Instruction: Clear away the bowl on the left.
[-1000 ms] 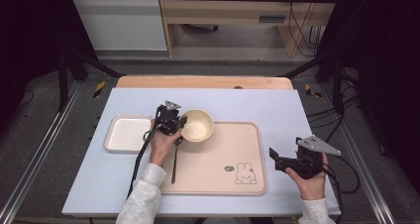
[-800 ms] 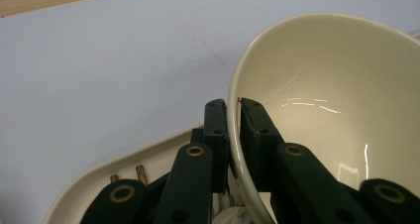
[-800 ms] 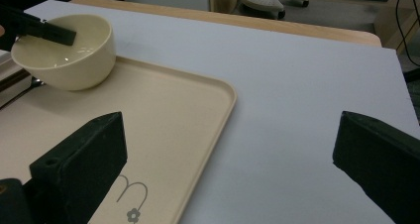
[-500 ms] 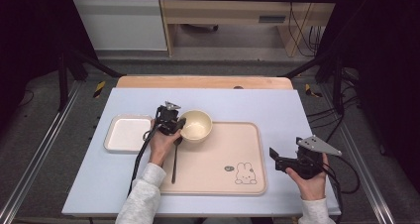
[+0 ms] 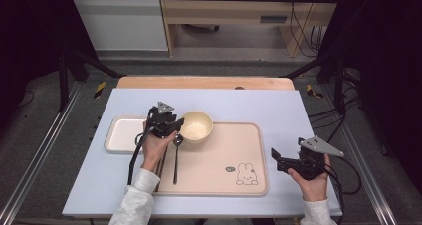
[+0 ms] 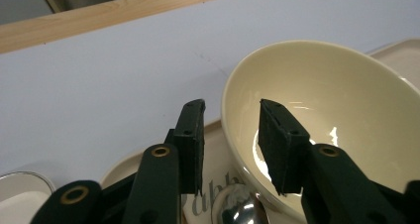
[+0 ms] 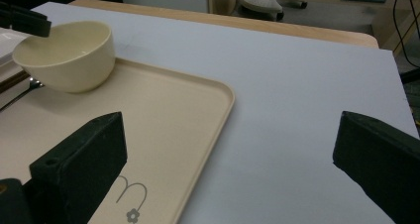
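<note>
Left gripper view, left gripper [image 6: 230,144] fingers narrowly parted astride bowl [image 6: 346,115] rim, spoon [image 6: 240,209] cut off, right gripper [image 7: 228,169] wide

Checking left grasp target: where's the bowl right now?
In the high view the cream bowl sits on the beige tray's far-left corner, a spoon just beside it. The left gripper, jaws apart, straddles its near-left rim.

The bowl [image 5: 196,126] was pale cream-yellow. The tray [image 5: 234,150] under it was beige, printed with a small white rabbit outlined in dark lines. The spoon [image 5: 176,153] was shiny silver. A white dish [image 5: 122,134] lay on the pale lavender-blue table [image 5: 249,103]. Each hand-held gripper [image 5: 166,121] was black.
</note>
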`<act>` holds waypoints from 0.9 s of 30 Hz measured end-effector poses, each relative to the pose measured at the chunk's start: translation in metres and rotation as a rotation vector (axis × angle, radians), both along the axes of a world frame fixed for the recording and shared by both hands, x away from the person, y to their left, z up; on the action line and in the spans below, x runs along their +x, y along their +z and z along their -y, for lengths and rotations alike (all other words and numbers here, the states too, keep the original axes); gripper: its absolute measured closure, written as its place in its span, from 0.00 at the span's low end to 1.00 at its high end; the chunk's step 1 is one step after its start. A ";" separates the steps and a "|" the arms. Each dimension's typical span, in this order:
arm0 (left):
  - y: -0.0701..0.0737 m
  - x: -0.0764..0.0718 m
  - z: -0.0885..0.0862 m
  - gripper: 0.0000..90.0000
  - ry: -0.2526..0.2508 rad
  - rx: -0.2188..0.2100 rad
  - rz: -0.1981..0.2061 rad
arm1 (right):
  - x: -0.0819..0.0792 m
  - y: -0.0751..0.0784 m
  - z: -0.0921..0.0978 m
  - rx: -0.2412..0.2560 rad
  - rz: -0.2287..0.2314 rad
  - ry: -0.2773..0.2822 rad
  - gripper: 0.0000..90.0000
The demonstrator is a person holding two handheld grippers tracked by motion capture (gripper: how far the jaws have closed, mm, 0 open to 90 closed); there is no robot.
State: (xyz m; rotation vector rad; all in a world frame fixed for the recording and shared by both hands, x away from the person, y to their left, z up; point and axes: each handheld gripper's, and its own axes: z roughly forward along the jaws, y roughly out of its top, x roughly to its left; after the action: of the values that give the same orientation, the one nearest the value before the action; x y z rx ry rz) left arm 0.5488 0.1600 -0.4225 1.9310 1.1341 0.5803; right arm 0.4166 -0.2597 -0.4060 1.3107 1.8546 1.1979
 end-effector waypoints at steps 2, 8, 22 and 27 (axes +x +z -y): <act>0.006 -0.007 -0.003 0.66 -0.005 -0.011 0.024 | 0.000 0.000 0.000 -0.007 -0.001 -0.003 0.01; 0.016 -0.026 -0.015 0.58 -0.023 -0.028 0.062 | 0.001 -0.001 0.000 -0.010 -0.002 -0.007 0.01; 0.025 -0.062 -0.046 0.43 -0.026 -0.034 0.116 | 0.000 -0.002 0.001 -0.015 -0.006 -0.017 0.01; 0.025 -0.074 -0.056 0.37 -0.026 -0.026 0.127 | 0.000 -0.002 0.003 -0.013 -0.006 -0.022 0.01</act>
State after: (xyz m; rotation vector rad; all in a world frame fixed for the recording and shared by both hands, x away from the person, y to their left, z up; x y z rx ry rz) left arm 0.4750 0.2157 -0.3974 1.8569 1.0302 0.6610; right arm 0.4166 -0.2626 -0.4076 1.3258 1.8442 1.1694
